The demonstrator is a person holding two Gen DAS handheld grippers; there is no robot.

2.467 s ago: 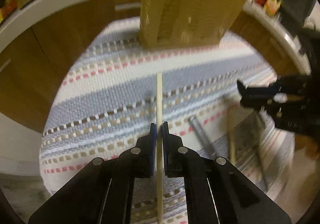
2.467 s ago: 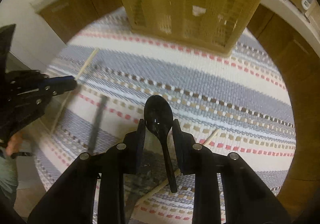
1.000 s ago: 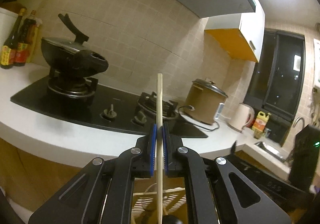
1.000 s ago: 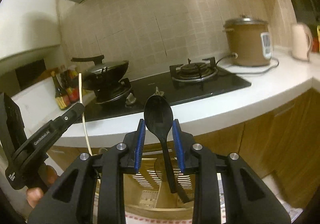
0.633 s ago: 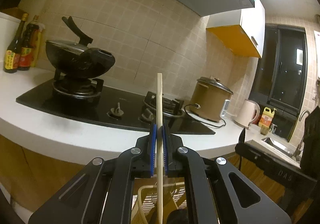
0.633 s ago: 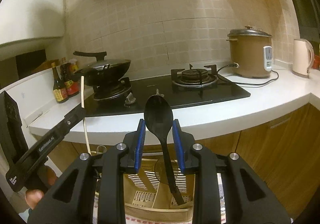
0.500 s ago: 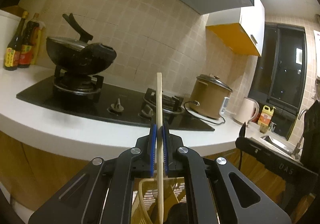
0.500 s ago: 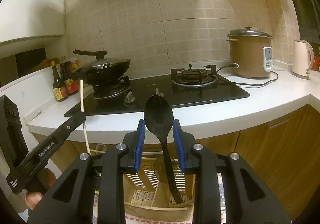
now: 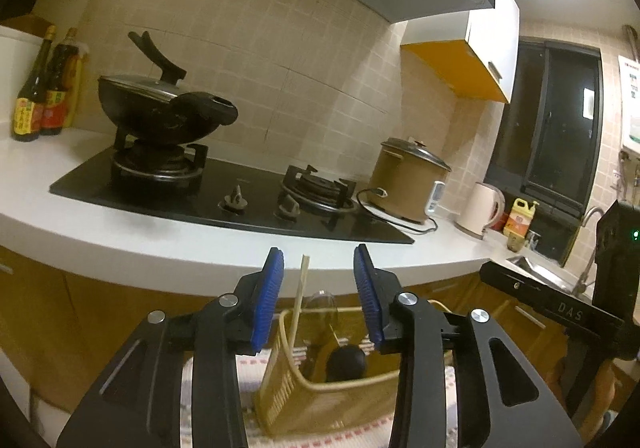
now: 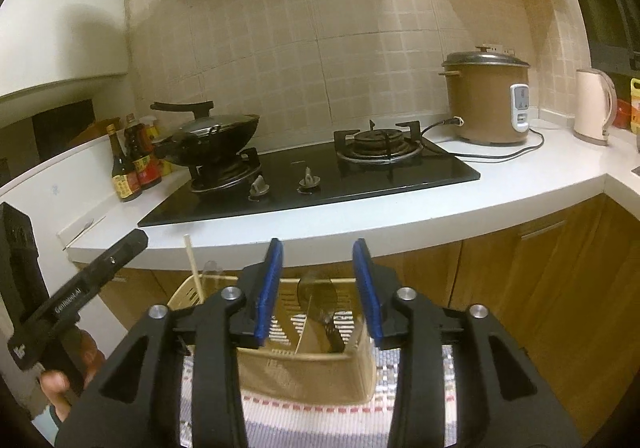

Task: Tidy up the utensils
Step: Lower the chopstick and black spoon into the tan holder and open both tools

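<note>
A tan slotted utensil basket (image 9: 320, 400) (image 10: 304, 368) stands on a striped mat just below both grippers. My left gripper (image 9: 319, 260) hangs above it with its jaws opening; a pale wooden chopstick (image 9: 299, 296) (image 10: 193, 272) leans free in the basket's left corner, touching neither pad. My right gripper (image 10: 318, 252) is also opening, and the black spoon (image 10: 320, 300) stands loose inside the basket, bowl up, clear of the blue pads (image 10: 267, 284). The spoon's dark bowl (image 9: 346, 362) shows in the left wrist view too.
The white countertop (image 9: 120, 244) with a black gas hob (image 10: 312, 175) runs behind the basket, with wooden cabinets (image 10: 560, 288) under it. On it stand a covered wok (image 9: 160, 115), sauce bottles (image 9: 40, 95), a brown rice cooker (image 10: 486, 99) and a kettle (image 10: 592, 105). A hand (image 10: 68, 376) holds the left gripper.
Both grippers went from shut to parted. The chopstick slid down out of the left jaws into the basket, and the spoon dropped out of the right jaws into it.
</note>
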